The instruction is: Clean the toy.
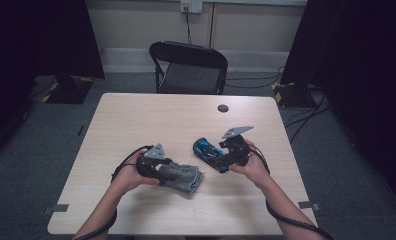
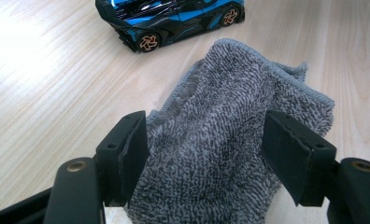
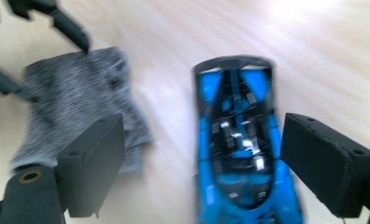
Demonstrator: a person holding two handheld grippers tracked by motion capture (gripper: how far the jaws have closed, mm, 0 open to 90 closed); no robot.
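While the left tongs (image 2: 204, 149) rest on the grey cloth (image 2: 230, 140), their jaws stand partly open with the bunched fabric between them; the left pad touches the cloth's edge, the right one looks just clear of it. That cloth (image 1: 183, 176) lies toward the near edge of the tabletop (image 1: 151, 115), left of middle. Just beside it sits a blue toy car (image 1: 209, 151). Over the car (image 3: 241, 154) the right tongs (image 3: 204, 163) gape wide, holding nothing.
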